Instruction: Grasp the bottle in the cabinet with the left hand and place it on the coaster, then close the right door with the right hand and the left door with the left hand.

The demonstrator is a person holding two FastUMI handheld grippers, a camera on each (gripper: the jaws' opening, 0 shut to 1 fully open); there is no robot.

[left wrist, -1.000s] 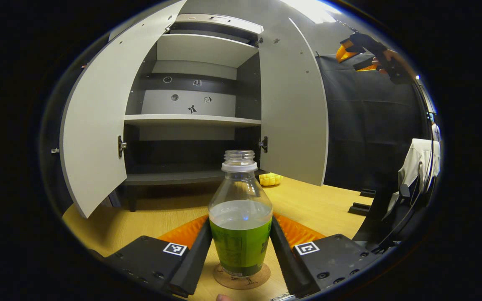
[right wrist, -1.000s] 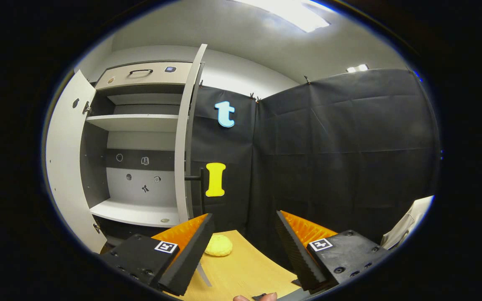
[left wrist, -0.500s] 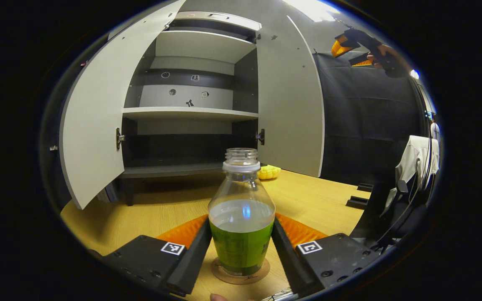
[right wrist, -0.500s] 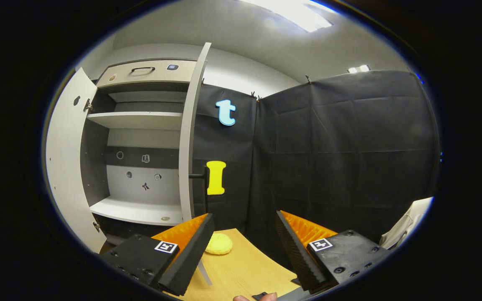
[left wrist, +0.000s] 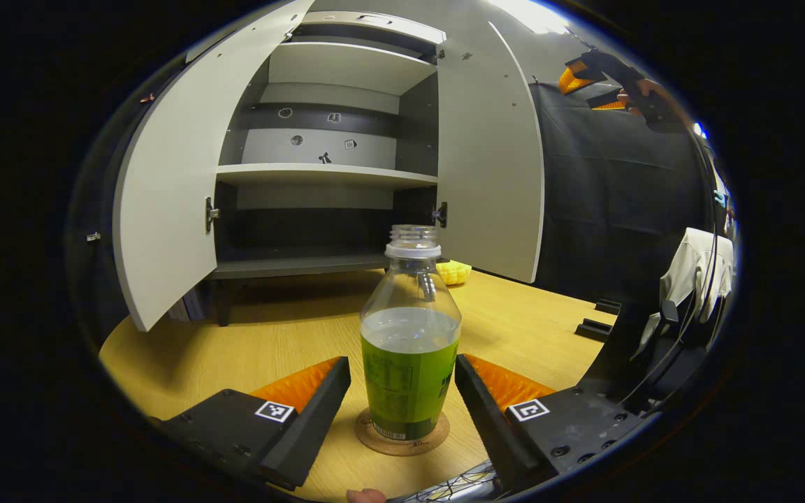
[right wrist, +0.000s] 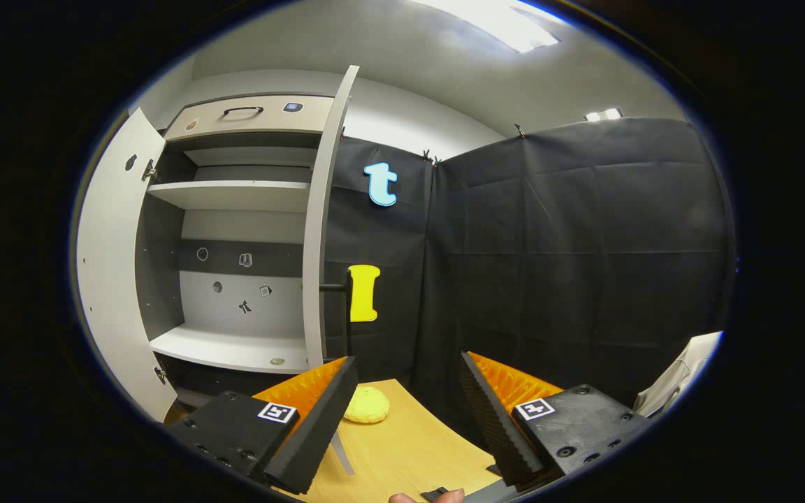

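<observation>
Left gripper view: bottle (left wrist: 410,363) upright on coaster (left wrist: 402,441), on wooden table (left wrist: 235,349), between parted fingers of left gripper (left wrist: 402,409), untouched on both sides; cabinet (left wrist: 325,175) behind with both doors wide open. Right gripper view: right gripper (right wrist: 408,412) spread wide, holding nothing, near right door (right wrist: 318,237)

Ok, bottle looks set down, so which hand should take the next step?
Right. The bottle stands on the coaster with the left tool open around it. The right tool is open, empty, and faces the edge of the right door, which is next to close.
</observation>
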